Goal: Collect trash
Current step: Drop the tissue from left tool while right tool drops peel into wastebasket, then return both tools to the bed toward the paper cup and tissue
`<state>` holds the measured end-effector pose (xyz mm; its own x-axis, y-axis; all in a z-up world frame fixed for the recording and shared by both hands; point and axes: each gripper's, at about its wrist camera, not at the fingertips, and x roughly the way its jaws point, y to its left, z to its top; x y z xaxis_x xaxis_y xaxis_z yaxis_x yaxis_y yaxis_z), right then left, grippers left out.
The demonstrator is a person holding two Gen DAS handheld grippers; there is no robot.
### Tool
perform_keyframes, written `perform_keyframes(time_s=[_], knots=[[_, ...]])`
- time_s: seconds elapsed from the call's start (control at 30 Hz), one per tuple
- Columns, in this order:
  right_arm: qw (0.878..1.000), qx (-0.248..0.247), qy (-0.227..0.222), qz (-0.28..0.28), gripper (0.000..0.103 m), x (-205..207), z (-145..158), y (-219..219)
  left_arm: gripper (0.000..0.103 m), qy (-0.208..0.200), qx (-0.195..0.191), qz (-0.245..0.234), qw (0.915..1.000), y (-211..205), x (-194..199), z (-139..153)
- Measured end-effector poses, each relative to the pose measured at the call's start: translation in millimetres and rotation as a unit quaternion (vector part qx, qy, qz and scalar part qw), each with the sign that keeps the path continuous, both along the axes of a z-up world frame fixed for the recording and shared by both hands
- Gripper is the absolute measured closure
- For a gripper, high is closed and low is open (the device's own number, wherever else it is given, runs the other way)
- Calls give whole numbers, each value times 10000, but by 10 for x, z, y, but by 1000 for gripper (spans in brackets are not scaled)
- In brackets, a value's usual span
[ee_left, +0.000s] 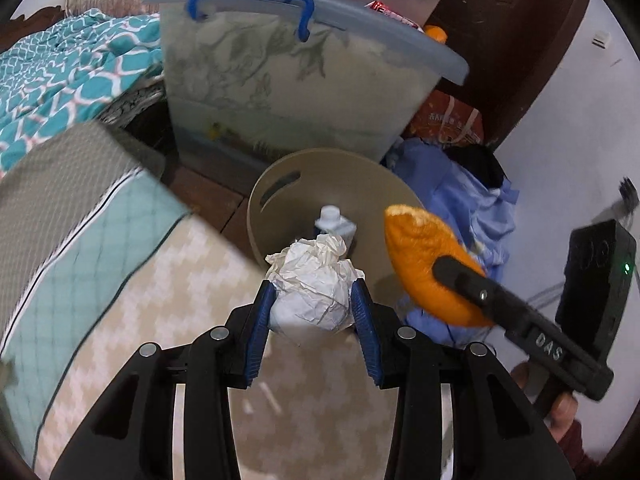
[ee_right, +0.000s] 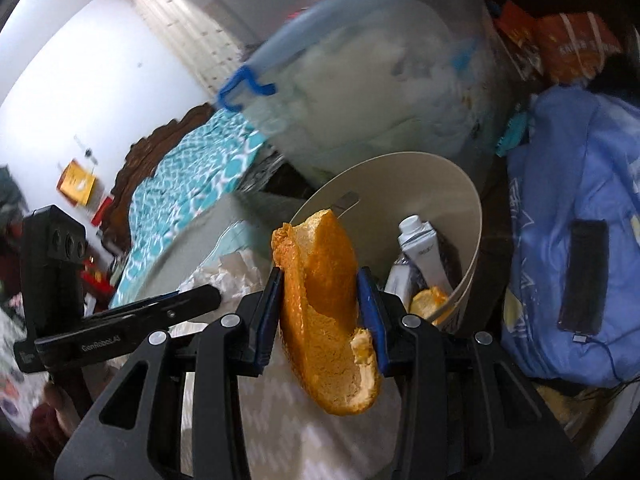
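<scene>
My left gripper [ee_left: 314, 294] is shut on a crumpled ball of white paper [ee_left: 316, 280], held just in front of the near rim of a beige round bin [ee_left: 320, 168]. My right gripper [ee_right: 320, 286] is shut on a large piece of orange peel [ee_right: 324, 320], beside the bin [ee_right: 440, 176] and near its rim. In the left wrist view the same peel [ee_left: 424, 264] hangs at the right of the bin, clamped by the right gripper's black finger [ee_left: 464, 276]. Inside the bin lie a white carton with a cap [ee_right: 420, 248] and another bit of orange peel [ee_right: 430, 300].
A large translucent storage tub with a blue handle [ee_left: 288, 80] stands behind the bin. A bed with a teal patterned cover [ee_left: 68, 76] is at the left, a grey and teal mattress edge [ee_left: 80, 216] nearer. Blue cloth [ee_left: 460, 208] is heaped at the right, with a black flat device [ee_right: 584, 276] on it.
</scene>
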<state>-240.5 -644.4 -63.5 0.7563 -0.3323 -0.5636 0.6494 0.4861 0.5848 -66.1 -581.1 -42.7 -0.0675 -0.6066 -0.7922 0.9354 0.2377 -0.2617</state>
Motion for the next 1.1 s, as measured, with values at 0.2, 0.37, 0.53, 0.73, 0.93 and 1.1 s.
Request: perform_keyframes(time_s=[0.2,0.37,0.53,0.73,0.93,1.1], knots=[[9983,-318,-80,-478,30,-76,85,-37,27,-78,-71,326,9994,-233,-10,-1],[9957,-642,-268,-609,30,-179,286,157,27,119,-353,313,9988,97,-3,160],[9949,-719,-619,-331,30,-114,455,449,27,101,-527,354,9979,664,-39,288],[9952,-534,-768,295,30,230,509,819,27,-517,-617,578,9951,1616,-45,403],[9894,-292,-727,1224,30,822,436,1407,26,-1198,-472,1481,9806,2741,259,451],[9761,-33,-444,2127,30,1392,306,1936,12,-1671,156,3052,9374,3616,826,356]])
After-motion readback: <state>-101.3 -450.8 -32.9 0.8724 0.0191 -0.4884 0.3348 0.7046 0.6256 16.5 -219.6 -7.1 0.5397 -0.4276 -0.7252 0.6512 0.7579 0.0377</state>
